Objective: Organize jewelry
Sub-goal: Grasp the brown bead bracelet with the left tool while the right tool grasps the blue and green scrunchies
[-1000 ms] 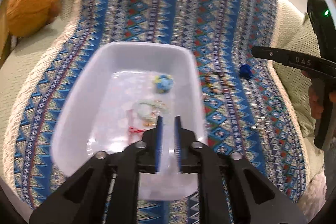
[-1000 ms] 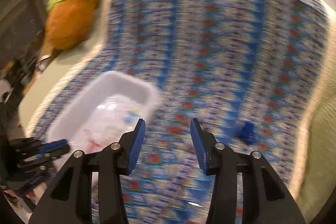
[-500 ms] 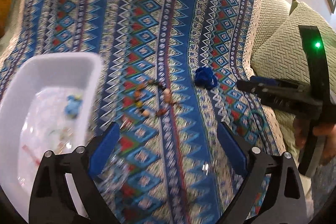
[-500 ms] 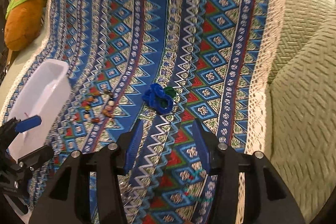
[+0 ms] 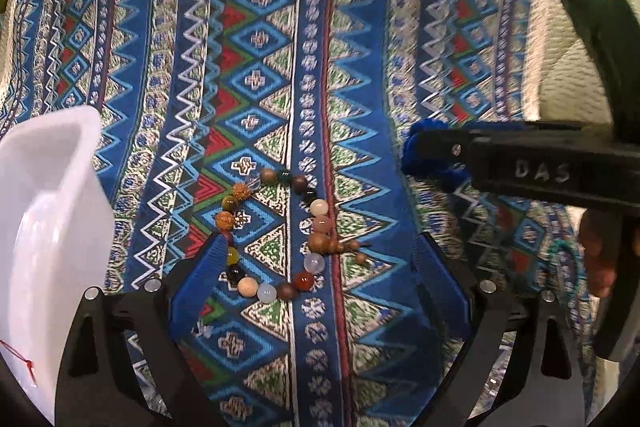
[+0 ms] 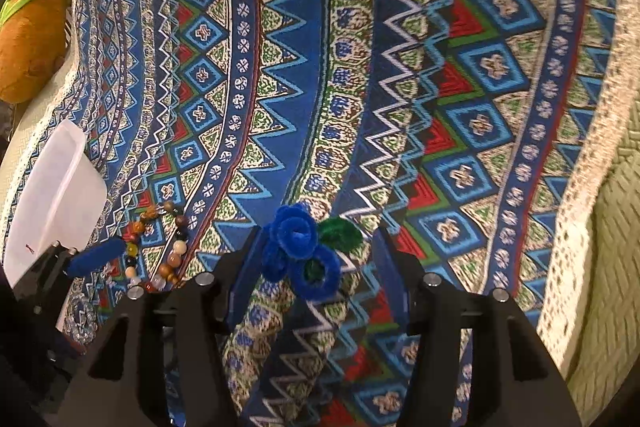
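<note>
A bracelet of mixed brown, amber and pale beads (image 5: 276, 231) lies on the patterned blue cloth (image 5: 280, 47). My left gripper (image 5: 320, 267) is open wide, low over the cloth, its fingers on either side of the bracelet. A blue fuzzy flower piece with green leaves (image 6: 304, 247) lies on the cloth; my right gripper (image 6: 318, 267) is open with its fingers on either side of it. The right gripper also shows in the left wrist view (image 5: 520, 167), partly covering the flower piece (image 5: 420, 147). The bracelet shows in the right wrist view (image 6: 160, 247).
A white plastic tray (image 5: 48, 227) stands to the left of the bracelet, with a red thread in it; it also shows in the right wrist view (image 6: 52, 199). A brown plush toy (image 6: 32, 27) lies at the far left. Green cushions (image 6: 600, 267) lie to the right.
My left gripper has left the tray, opened wide and come down around the beaded bracelet. My right gripper has moved forward and down until its fingers flank the blue flower piece.
</note>
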Action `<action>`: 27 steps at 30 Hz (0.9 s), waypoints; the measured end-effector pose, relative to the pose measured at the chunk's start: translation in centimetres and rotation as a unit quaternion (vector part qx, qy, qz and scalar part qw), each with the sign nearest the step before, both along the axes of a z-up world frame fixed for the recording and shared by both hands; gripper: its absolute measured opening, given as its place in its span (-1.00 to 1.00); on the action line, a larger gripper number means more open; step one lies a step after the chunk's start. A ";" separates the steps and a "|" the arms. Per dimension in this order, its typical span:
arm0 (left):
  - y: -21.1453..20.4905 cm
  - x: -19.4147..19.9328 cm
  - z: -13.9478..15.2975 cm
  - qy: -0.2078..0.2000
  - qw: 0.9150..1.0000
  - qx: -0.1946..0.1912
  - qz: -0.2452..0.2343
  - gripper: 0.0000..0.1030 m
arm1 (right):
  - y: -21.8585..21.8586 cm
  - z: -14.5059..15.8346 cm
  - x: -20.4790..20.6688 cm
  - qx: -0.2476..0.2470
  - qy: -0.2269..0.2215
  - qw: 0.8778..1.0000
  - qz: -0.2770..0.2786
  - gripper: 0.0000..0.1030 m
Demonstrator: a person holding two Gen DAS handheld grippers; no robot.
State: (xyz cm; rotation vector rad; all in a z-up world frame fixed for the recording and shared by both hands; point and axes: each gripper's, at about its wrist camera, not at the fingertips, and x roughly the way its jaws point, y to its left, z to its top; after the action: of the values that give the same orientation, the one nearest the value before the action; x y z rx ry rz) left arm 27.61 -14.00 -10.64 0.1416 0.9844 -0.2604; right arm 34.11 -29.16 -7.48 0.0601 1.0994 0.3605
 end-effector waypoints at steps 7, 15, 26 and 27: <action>-0.2 0.8 -1.2 -0.006 1.000 0.011 0.008 0.46 | 1.8 -1.3 0.8 -0.010 0.005 1.000 0.015 -0.13; 1.6 1.2 -1.1 -0.018 0.999 0.011 0.028 -0.57 | 2.4 -1.1 0.8 0.010 -0.002 1.000 0.012 -0.46; 5.3 -2.2 3.7 -0.050 0.998 -0.042 0.024 -0.86 | -1.5 2.7 -1.9 0.035 -0.029 0.999 -0.016 -0.47; 5.7 -2.9 4.6 -0.055 0.997 -0.051 0.022 -0.86 | -1.7 3.2 -2.3 0.034 -0.032 0.999 -0.016 -0.47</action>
State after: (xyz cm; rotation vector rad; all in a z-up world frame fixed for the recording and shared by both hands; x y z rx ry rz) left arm 24.73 -8.33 -6.04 0.0402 0.8622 -0.2604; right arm 31.80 -30.86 -4.30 0.1249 1.0227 0.3689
